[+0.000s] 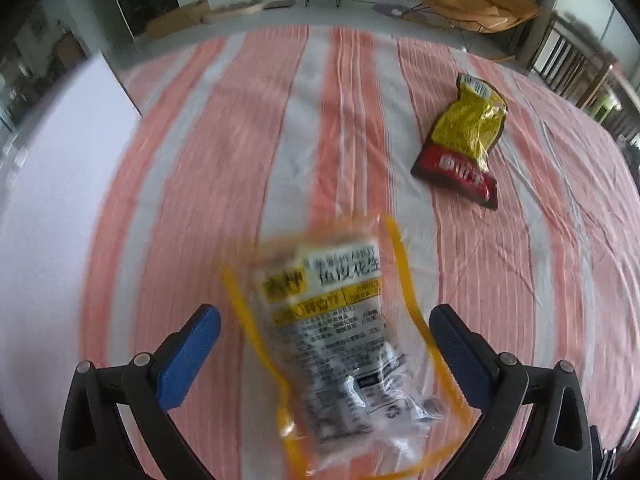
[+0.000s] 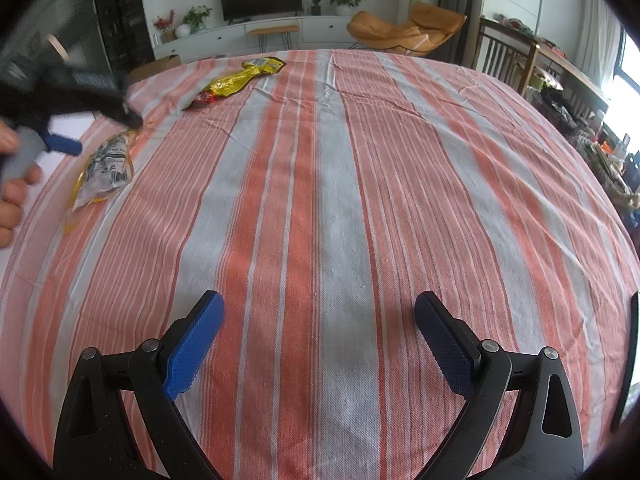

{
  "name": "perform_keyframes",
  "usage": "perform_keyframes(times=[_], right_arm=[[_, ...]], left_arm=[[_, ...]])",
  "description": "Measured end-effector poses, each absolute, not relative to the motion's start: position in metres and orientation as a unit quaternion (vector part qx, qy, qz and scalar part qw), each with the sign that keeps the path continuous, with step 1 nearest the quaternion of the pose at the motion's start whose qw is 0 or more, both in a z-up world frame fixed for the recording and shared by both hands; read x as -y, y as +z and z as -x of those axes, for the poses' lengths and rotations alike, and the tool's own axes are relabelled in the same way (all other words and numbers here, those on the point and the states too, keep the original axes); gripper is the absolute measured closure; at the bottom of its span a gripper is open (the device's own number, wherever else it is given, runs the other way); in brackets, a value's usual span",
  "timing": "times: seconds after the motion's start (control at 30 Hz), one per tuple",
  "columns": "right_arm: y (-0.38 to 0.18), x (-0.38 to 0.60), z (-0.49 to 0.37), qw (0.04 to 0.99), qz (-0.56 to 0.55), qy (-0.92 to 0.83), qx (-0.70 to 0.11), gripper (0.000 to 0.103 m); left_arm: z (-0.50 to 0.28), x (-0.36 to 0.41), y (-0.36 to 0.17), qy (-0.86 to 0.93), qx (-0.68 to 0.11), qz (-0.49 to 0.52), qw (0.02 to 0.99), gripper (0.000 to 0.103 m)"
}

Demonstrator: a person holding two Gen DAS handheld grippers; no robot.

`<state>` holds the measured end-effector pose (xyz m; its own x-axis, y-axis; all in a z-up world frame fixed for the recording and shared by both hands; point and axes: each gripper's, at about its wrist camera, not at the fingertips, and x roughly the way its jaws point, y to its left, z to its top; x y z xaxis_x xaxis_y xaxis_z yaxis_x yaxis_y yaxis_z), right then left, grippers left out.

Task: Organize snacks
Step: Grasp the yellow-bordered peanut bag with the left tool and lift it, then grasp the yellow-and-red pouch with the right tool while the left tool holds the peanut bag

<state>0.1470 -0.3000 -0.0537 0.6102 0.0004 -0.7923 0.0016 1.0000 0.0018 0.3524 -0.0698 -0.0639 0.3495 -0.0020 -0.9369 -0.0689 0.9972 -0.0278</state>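
Tabletop (image 2: pixel 320 200), covered by a cloth striped in coral and pale grey, fills both views. A white panel (image 1: pixel 52 200), of unclear purpose, lies to the left of the left hand-held gripper.

Left hand-held gripper (image 1: pixel 324 332): fingers spread wide, nothing pinched; a person's hand (image 2: pixel 12 196) holds it. The clear peanut packet (image 1: pixel 344 344), edged in yellow, sits between and just ahead of its blue pads, blurred, so whether it rests on the cloth or hangs above it cannot be told.

Right hand-held gripper (image 2: pixel 320 340): fingers likewise spread, empty, over bare cloth; both snacks lie well away to its far left.

Yellow-and-red foil snack bag (image 1: pixel 462 144): flat on the cloth, ahead and to the right of the left hand-held gripper.

Handling, as judged: both packets look light, soft and crinkly, with slick film liable to slide or buckle. A pinch across a flat sealed edge seems safer than across the bulging middle.

Writing: the peanut packet bears Chinese characters, apparently "鱼皮花生", above dense fine print; the foil bag shows a barcode and white characters on its red band, unreadable.
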Motion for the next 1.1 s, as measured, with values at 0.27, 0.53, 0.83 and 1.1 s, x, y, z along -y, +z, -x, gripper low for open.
perform_keyframes(times=[0.27, 0.53, 0.83, 1.1], right_arm=[[-0.055, 0.3, -0.146, 0.897, -0.002, 0.001, -0.442, 0.005], [-0.054, 0.299, -0.144, 0.897, -0.002, 0.001, -0.442, 0.005], [-0.054, 0.299, -0.144, 0.897, -0.001, 0.001, -0.442, 0.005], [-0.054, 0.299, -0.144, 0.897, -0.001, 0.001, -0.442, 0.005]], left_arm=[[-0.306, 0.05, -0.061, -0.037, -0.505, -0.004, 0.862, 0.033], [-0.28, 0.01, -0.06, -0.038, -0.512, 0.005, 0.858, 0.024], [-0.264, -0.013, -0.073, -0.004, -0.471, -0.027, 0.882, 0.0], [-0.262, -0.022, -0.077, -0.005, -0.456, -0.001, 0.89, 0.0]])
